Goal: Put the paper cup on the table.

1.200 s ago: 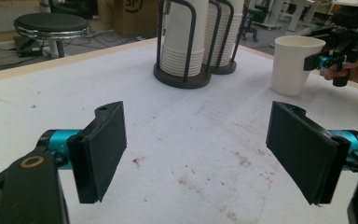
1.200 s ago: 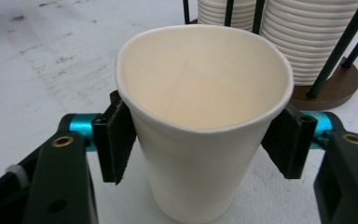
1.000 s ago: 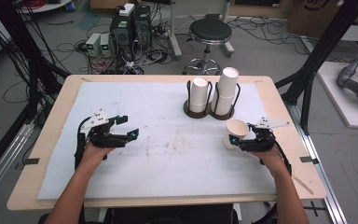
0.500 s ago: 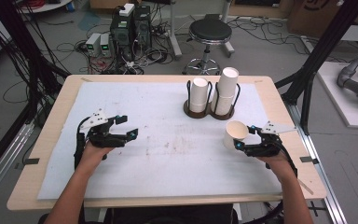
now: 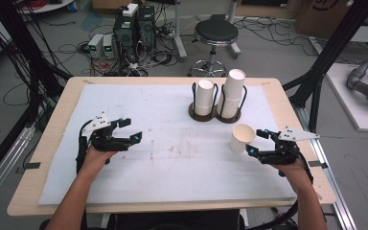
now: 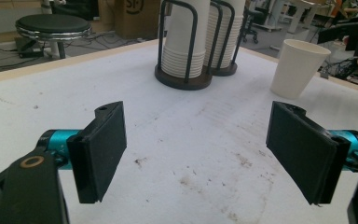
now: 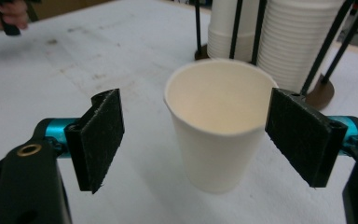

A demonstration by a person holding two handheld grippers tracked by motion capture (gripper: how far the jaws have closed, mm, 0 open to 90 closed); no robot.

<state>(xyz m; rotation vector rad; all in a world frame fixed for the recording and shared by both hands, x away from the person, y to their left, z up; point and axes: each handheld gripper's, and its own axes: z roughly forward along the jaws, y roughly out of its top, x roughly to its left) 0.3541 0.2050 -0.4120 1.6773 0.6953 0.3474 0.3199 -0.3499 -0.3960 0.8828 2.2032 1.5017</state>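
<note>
The right gripper [image 7: 193, 140] stands wide open around the white paper cup [image 7: 219, 135], just before the dark wire cup rack [image 5: 218, 115]; an off-centre squeeze could tip it.

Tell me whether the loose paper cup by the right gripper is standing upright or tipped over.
Upright. The paper cup stands on its base on the table, mouth up, apart from the open right gripper.

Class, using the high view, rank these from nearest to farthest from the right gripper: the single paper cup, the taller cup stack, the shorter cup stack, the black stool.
1. Single paper cup, upright on the mat just ahead of the right gripper.
2. Taller cup stack, in the right-hand holder farther back.
3. Shorter cup stack, in the holder to its left.
4. Black stool, on the floor beyond the table.
</note>
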